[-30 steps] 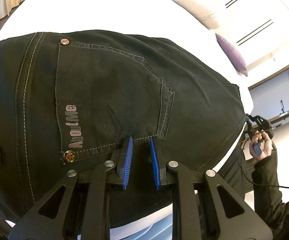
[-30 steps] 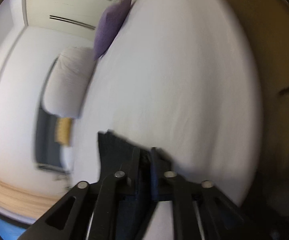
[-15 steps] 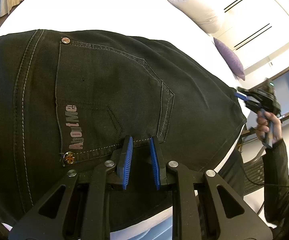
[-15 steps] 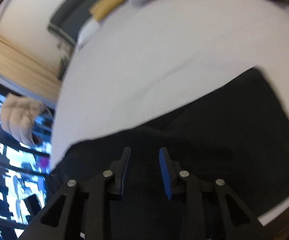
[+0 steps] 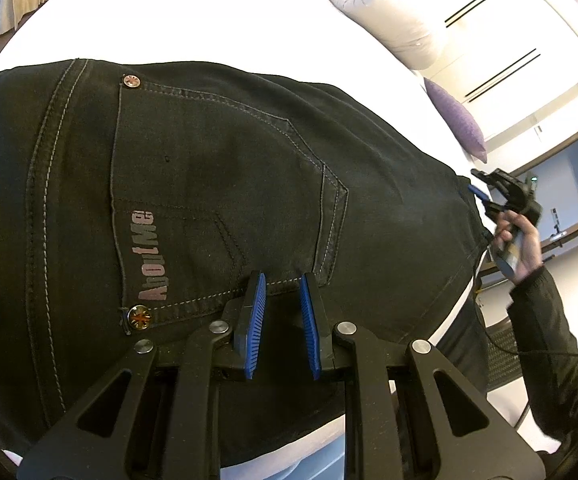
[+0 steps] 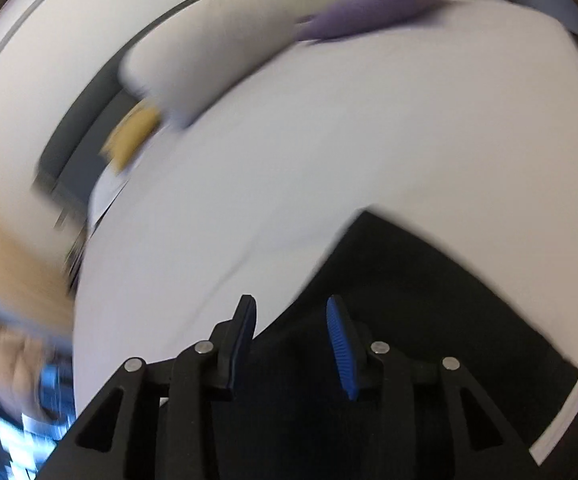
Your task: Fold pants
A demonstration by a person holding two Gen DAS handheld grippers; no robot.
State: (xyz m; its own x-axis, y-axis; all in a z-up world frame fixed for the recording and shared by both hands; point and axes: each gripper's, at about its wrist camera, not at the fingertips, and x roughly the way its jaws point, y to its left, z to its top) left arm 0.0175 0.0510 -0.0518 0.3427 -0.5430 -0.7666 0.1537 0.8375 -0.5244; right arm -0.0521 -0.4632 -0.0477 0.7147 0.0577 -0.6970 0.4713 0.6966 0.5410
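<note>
Black pants (image 5: 209, 200) lie flat on a white bed (image 5: 209, 12), back pocket with "AboutMe" print facing up. My left gripper (image 5: 282, 280) is open and empty, hovering just above the pocket's lower seam. My right gripper (image 6: 292, 304) is open and empty above a folded edge of the pants (image 6: 409, 300). The right gripper (image 5: 485, 196) also shows in the left wrist view, held in a hand at the far right end of the pants. The right wrist view is blurred by motion.
A white duvet roll (image 5: 381, 12) and a purple cushion (image 5: 457, 120) lie at the head of the bed. In the right wrist view the same duvet (image 6: 209, 52) and cushion (image 6: 369, 12) sit beyond the pants. A chair (image 5: 501, 352) stands beside the bed.
The right gripper let go of the pants, opened and swung up over the far folded edge. The left gripper stayed open over the pocket, barely moving.
</note>
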